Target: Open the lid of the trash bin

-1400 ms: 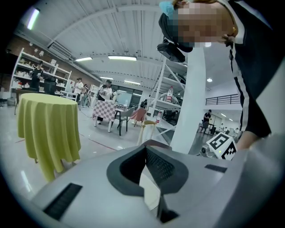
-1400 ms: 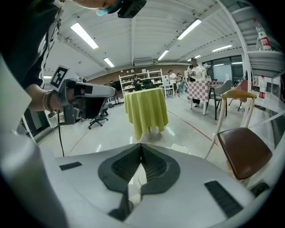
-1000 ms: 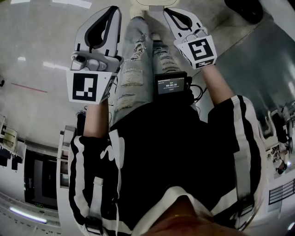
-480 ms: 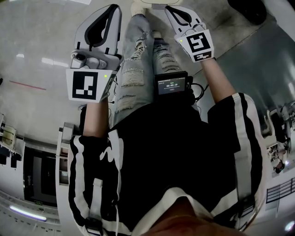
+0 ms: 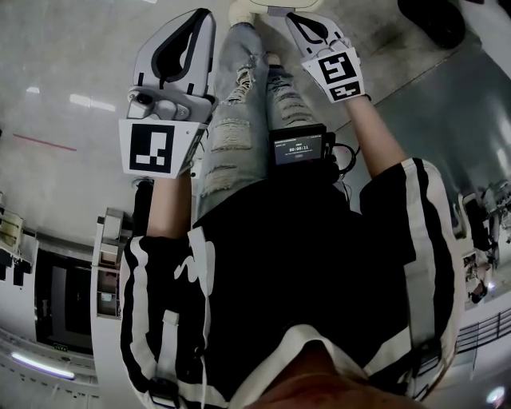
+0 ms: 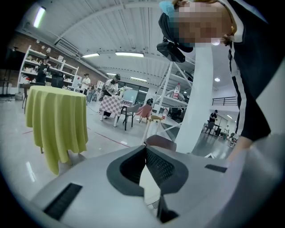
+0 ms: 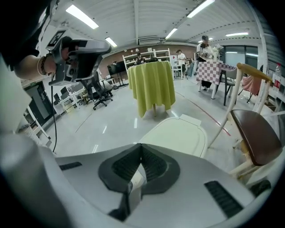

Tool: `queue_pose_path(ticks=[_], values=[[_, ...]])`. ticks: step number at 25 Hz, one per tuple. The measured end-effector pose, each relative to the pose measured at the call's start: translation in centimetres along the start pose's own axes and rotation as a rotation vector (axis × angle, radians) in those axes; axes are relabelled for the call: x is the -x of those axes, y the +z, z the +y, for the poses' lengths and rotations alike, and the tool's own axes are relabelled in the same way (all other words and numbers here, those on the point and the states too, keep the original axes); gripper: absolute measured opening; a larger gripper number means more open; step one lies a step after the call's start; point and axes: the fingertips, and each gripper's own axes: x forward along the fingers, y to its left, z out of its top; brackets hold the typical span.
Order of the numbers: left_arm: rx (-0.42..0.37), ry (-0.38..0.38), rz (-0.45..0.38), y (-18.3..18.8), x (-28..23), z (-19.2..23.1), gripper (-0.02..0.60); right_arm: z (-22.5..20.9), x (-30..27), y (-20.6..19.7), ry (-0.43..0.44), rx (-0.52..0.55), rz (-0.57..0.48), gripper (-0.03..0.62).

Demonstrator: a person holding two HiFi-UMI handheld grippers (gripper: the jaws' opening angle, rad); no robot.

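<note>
2 grippers, both empty, jaws closed tip-to-tip: left gripper (image 6: 145,149), right gripper (image 7: 141,148). 1 trash bin lid (image 7: 178,133), cream, prob. down flat (bin body hidden), just ahead of right gripper, not touching. 1 chair (image 7: 256,133) beside it; 1 green-draped table (image 7: 152,87) behind.

Two grippers (image 5: 200,17) (image 5: 295,20), one trash bin (image 7: 180,133)

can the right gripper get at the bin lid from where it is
Probably yes. The closed cream trash bin lid lies just ahead of the right gripper with nothing between them; the brown-seated chair stands off to one side. The gripper's jaws are together.
</note>
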Motion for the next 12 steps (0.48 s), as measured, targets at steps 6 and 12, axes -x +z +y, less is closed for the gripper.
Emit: queue_pose_path(ticks=[6,12], values=[[0.000,0.002,0.009,-0.2,-0.1,0.0,0.008,0.0,-1.2,-1.8,0.007,0.007,0.042,0.009],[0.002,0.002,0.007,0.3,-0.3,-0.1,0.008,-0.4,-2.2,-3.3,0.013,0.010,0.091,0.009]])
